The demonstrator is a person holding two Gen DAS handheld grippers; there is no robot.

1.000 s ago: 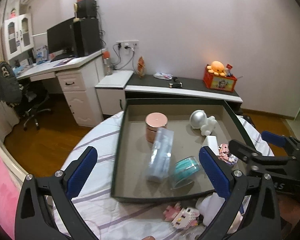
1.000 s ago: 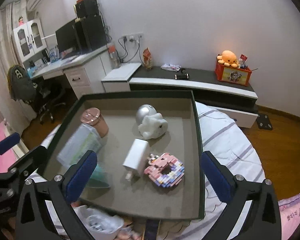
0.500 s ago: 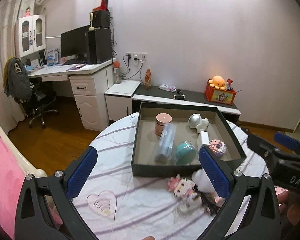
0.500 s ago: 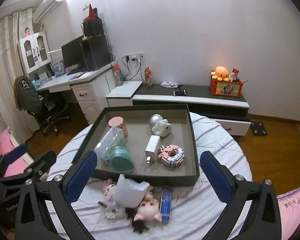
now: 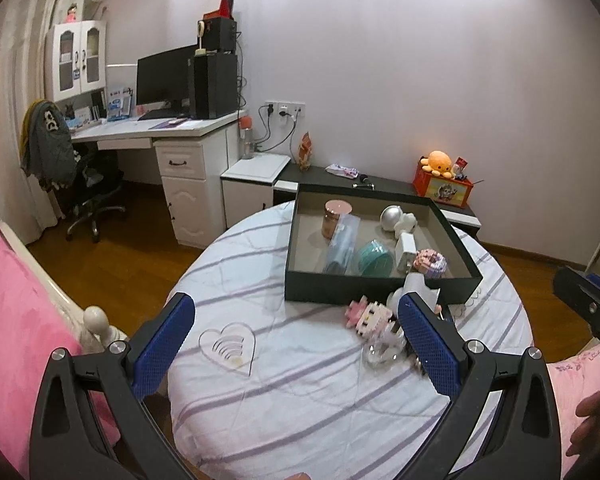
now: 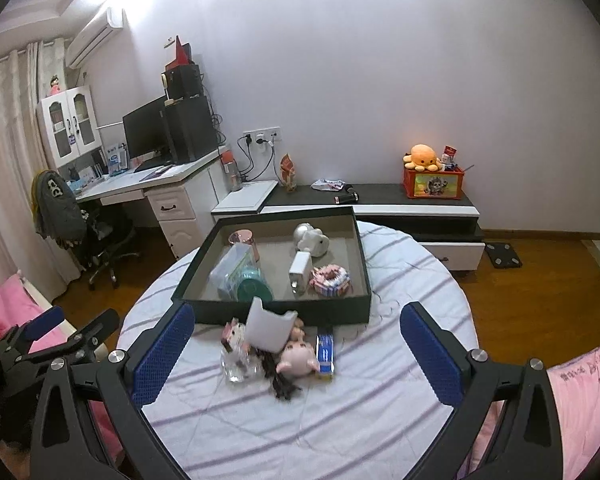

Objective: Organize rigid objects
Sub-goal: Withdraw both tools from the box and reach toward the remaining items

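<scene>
A dark open box [image 5: 376,290] [image 6: 276,311] stands on a round table with a striped cloth [image 5: 300,392] [image 6: 340,400]. It holds a pink jar [image 5: 337,218], a clear pack [image 5: 342,244], a teal roll [image 5: 375,262], a white charger [image 6: 300,271], a silver-white figure [image 6: 312,238] and a pink brick donut [image 6: 331,280]. In front of the box lie a pink brick figure [image 5: 370,318], a white holder [image 6: 269,327], a pig doll [image 6: 298,357] and a blue box [image 6: 325,350]. My left gripper [image 5: 296,344] and right gripper [image 6: 296,354] are open, empty, held back above the table.
A clear heart-shaped dish [image 5: 228,346] lies on the cloth at the left. A white desk with a monitor [image 5: 168,80] and an office chair [image 5: 88,196] stand at the left. A low cabinet [image 6: 380,204] runs along the wall. Pink bedding [image 5: 12,320] is beside the table.
Both grippers have pulled back and up from the box. The whole table and the loose items in front of the box are now in view. Both stay open.
</scene>
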